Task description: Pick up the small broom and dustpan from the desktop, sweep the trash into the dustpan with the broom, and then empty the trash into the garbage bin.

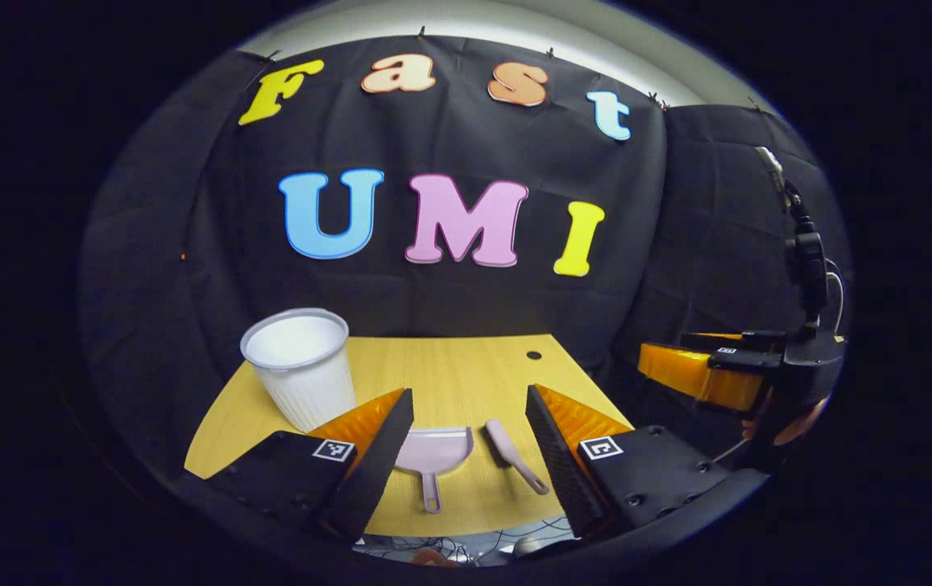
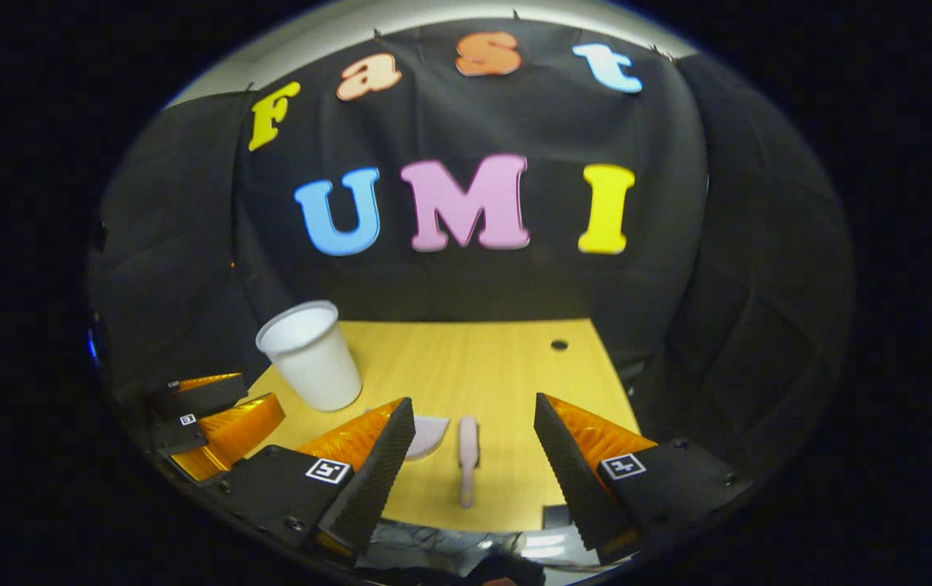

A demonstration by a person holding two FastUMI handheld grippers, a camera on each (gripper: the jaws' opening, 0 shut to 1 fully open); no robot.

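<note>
Here, in the left gripper view, the left gripper (image 1: 470,439) hangs above the near edge of the desk (image 1: 466,370) with its 2 fingers spread wide and nothing between them. The dustpan (image 1: 435,452) lies flat on the wood in the gap between those fingers, close to the left finger, its handle pointing toward the near edge. Just beside it on the right lies the broom (image 1: 514,456), apart from the pan, angled with its handle toward the right finger.

In the right gripper view, the right gripper (image 2: 474,443) is also wide open and holds nothing. The broom (image 2: 467,457) lies straight ahead between its fingers, handle toward the camera, and the dustpan (image 2: 426,435) sits to the left, partly hidden behind the left finger.

The white ribbed bin (image 1: 301,366) stands upright on the far left part of the desk, beyond the left finger and well apart from the broom. A small dark hole (image 1: 534,355) marks the desk near its far right corner. Whether any trash lies on the wood cannot be told. The right gripper (image 1: 706,370) also shows at the right edge of the left gripper view, off the desk, and the left gripper (image 2: 217,419) shows low at the left of the right gripper view.
</note>
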